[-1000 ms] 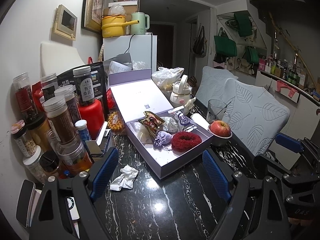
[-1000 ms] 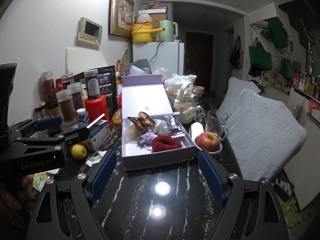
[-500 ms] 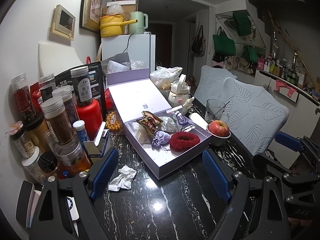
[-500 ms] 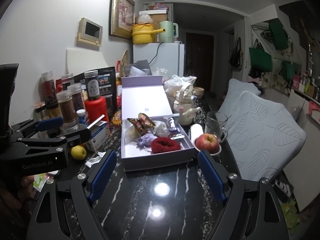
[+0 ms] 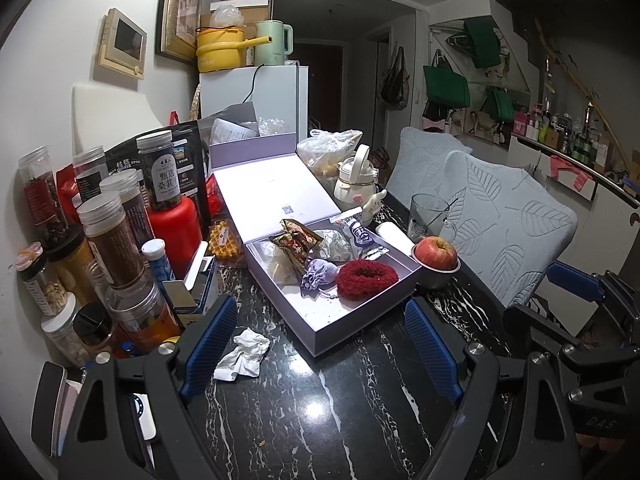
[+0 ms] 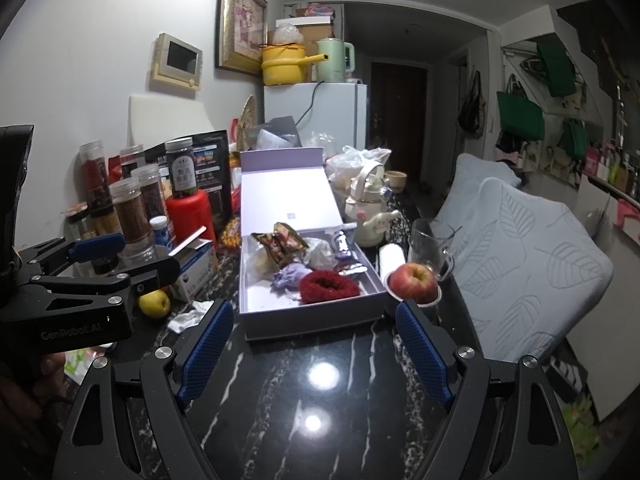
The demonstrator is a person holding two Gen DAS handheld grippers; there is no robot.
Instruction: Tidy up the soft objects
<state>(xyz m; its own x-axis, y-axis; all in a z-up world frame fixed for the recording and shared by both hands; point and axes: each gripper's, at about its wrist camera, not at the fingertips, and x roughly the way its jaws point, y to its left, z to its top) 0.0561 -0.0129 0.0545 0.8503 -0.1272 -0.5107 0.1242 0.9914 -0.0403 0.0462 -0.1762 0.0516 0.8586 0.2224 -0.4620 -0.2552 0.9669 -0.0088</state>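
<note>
Both sets of jaws stand wide apart with nothing between their blue pads: the left gripper (image 5: 320, 344) and the right gripper (image 6: 310, 350) each hover low over the black marble table (image 5: 340, 408), angled down toward it and holding nothing. Nearest the left gripper, just ahead of its left pad on the bare tabletop, lies a crumpled white tissue (image 5: 242, 354), outside the box and the only soft thing not yet gathered, as far as I can judge. From the right wrist view that tissue (image 6: 188, 318) sits off to the left, beyond that gripper's left finger, so the left hand is the nearer one for it. Straight ahead of both grippers, a little farther, is the open lavender box (image 6: 308, 320), its long axis running away from the right gripper and slanting up to the left in the left wrist view. Inside it, toward the near end, rest the red scrunchie (image 5: 367, 279) and just left of it the small lilac fabric pouch (image 5: 318, 278), touching or nearly so. Behind them are snack packets (image 5: 296, 245). An apple (image 5: 436, 254) in a small metal bowl stands just right of the box.
</note>
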